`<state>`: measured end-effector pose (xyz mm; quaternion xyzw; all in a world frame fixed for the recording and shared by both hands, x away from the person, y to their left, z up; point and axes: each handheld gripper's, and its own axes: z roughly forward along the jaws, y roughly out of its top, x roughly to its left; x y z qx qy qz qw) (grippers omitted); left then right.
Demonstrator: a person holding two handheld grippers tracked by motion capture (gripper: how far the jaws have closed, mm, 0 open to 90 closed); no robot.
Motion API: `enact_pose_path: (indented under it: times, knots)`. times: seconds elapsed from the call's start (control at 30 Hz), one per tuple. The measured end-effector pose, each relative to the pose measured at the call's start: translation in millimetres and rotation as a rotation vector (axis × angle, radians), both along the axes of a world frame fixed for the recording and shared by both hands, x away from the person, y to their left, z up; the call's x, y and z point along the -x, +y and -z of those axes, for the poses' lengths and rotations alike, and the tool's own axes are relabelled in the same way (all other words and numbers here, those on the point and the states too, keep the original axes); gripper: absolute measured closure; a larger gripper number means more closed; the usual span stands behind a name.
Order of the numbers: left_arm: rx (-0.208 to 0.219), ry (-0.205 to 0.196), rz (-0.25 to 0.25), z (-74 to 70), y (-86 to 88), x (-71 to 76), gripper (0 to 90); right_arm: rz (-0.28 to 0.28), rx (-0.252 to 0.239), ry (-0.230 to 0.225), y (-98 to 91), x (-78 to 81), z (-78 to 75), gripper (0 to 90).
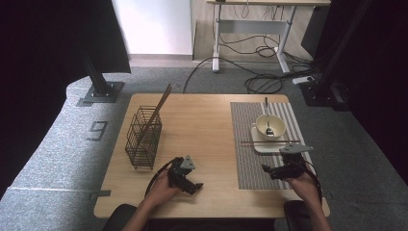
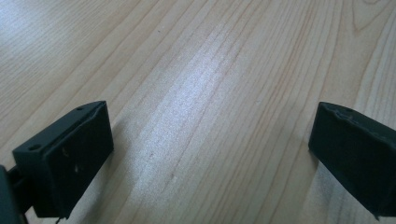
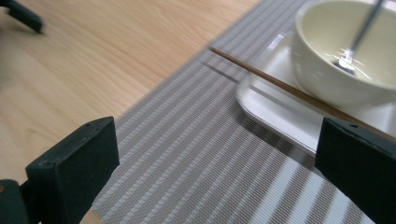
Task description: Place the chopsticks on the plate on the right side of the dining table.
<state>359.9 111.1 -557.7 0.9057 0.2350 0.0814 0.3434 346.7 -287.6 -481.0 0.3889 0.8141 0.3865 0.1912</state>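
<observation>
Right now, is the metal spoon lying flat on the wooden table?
No, the metal spoon stands leaning inside the round cream bowl, on the white square plate.

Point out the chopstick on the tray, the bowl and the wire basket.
chopstick (image 1: 269, 141): high view, middle of its length across the tray.
bowl (image 3: 317, 74): right gripper view, outer wall.
wire basket (image 1: 142, 144): high view, front mesh wall.
</observation>
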Motion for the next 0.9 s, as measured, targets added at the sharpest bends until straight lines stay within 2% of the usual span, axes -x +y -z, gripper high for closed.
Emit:
enact_pose_path:
  times: [0.2, 0.37, 0.53, 0.6, 0.73, 0.8, 0.9]
  knots:
    - [-0.001, -0.001, -0.001, 0.0, 1.7, 3.4, 0.0, -0.080, -0.035, 0.032, 17.1, -4.2, -17.6, 0.0]
    - [0.000, 0.001, -0.004, -0.1, 2.7, 5.8, 0.0, -0.143, 0.003, 0.032, 36.8, -9.2, -33.1, 0.0]
    - [0.000, 0.000, -0.006, 0.0, 3.8, 8.1, 0.0, -0.202, -0.002, 0.036, 57.7, -15.0, -47.3, 0.0]
    - [-0.001, 0.000, -0.005, -0.1, 4.0, 8.9, 0.0, -0.219, 0.021, 0.027, 66.8, -18.2, -52.5, 0.0]
    - [-0.001, 0.000, -0.005, -0.1, 4.2, 9.5, 0.0, -0.250, 0.047, 0.037, 81.2, -23.2, -58.8, 0.0]
    - [-0.002, -0.001, -0.005, -0.1, 4.3, 9.5, 0.0, -0.267, 0.066, 0.025, 88.5, -25.2, -60.7, 0.0]
    - [-0.001, -0.001, -0.005, -0.1, 4.2, 9.5, 0.0, -0.280, 0.080, 0.041, 97.9, -28.6, -62.2, 0.0]
